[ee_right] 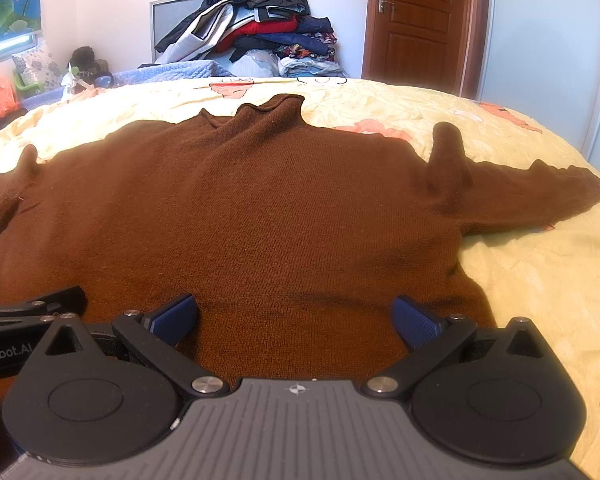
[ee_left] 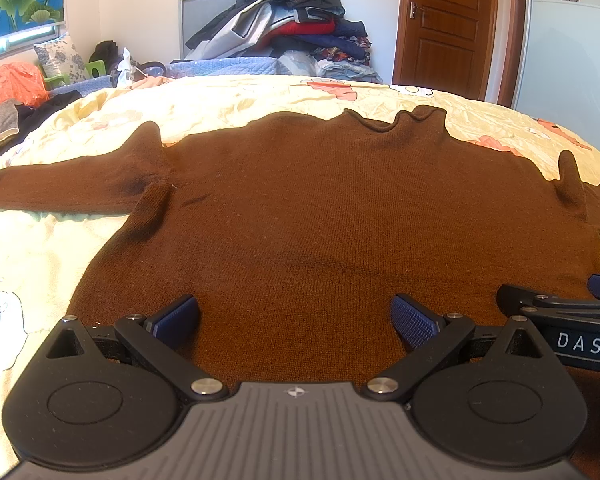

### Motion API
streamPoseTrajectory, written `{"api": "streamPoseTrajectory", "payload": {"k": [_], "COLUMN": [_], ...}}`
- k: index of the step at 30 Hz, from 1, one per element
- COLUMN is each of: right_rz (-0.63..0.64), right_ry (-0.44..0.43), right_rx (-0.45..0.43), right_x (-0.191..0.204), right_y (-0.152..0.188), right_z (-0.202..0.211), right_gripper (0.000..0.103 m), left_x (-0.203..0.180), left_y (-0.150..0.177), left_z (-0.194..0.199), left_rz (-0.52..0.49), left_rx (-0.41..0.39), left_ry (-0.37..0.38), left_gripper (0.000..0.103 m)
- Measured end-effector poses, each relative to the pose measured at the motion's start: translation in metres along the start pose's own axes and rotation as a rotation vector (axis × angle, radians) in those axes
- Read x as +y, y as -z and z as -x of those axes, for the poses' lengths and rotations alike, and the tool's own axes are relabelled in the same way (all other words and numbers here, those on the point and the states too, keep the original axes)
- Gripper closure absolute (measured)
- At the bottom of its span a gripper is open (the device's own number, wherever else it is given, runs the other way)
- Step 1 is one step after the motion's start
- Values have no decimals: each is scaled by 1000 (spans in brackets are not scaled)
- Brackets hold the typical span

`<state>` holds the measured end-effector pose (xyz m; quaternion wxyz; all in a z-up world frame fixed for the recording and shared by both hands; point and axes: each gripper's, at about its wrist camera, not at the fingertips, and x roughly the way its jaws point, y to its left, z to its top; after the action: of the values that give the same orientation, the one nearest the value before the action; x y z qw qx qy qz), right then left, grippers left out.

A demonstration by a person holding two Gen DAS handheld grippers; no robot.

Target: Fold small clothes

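A small brown knit sweater [ee_left: 320,208] lies flat on the yellow bedspread [ee_left: 28,256], collar at the far side and both sleeves spread outward. My left gripper [ee_left: 296,320] hovers open over the hem's left part, with nothing between its blue pads [ee_left: 176,322]. The right gripper shows at that view's right edge [ee_left: 560,308]. In the right wrist view the same sweater [ee_right: 280,208] fills the middle. My right gripper [ee_right: 296,320] stands open over the hem's right part, pads empty. The left gripper's black arm [ee_right: 32,306] shows at the left edge.
A pile of clothes [ee_left: 292,28] is stacked beyond the bed's far edge against the wall. A wooden door [ee_left: 448,24] stands at the back right. An orange bag [ee_left: 16,82], pillow and dark garments lie at the far left. Bare bedspread [ee_right: 540,280] extends right of the sweater.
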<state>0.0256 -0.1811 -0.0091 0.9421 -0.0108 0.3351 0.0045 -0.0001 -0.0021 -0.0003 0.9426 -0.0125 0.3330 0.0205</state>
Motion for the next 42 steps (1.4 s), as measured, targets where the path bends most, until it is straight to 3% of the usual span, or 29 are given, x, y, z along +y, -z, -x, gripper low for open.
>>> {"api": "streamPoseTrajectory", "payload": {"k": [38, 41, 42], "right_rz": [3, 5, -63], "right_ry": [0, -67, -124], "right_rx": [2, 38, 43], "right_x": [-1, -9, -29], "right_y": [2, -9, -19], "right_z": [4, 8, 12], "right_gripper": [0, 0, 0], "left_x": [0, 1, 1], "left_y": [-1, 0, 0], "left_z": [-1, 0, 0], "left_rz": [-3, -5, -5], "left_rx": [-1, -1, -1], "left_ry": [3, 1, 1], "left_gripper": [0, 0, 0]}}
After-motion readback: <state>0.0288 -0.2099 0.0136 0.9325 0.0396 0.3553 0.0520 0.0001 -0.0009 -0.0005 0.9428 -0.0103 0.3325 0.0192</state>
